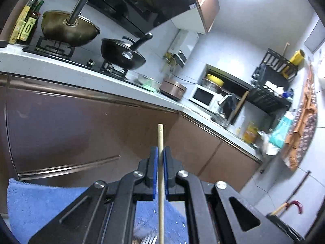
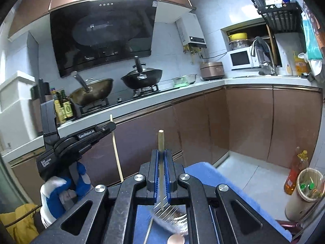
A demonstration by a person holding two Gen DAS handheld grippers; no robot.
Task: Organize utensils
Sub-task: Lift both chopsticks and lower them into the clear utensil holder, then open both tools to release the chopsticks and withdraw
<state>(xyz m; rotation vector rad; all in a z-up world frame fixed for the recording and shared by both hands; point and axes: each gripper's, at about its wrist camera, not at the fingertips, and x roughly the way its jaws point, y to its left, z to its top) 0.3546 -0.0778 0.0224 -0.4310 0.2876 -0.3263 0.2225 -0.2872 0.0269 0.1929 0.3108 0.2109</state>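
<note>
Left claw (image 1: pixel 160 154): pinching one upright chopstick (image 1: pixel 160 162) above blue towel (image 1: pixel 36 207). Right claw (image 2: pixel 161 156): pinching second chopstick (image 2: pixel 161 162), upright over towel; fork, spoon (image 2: pixel 175 240) below.

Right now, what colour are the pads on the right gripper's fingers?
Blue pads, clamped on a pale wooden chopstick; clearest in the right wrist view.

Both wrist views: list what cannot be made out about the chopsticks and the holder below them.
- Left chopstick: its lower end runs off the bottom edge of the left wrist view.
- Right chopstick: its lower tip is lost in the motion-blurred glass holder, right wrist view.
- Fork: only the tines show; the left tongs and frame edge hide the rest.
- Spoon: cut off by the bottom edge, right wrist view.
</note>
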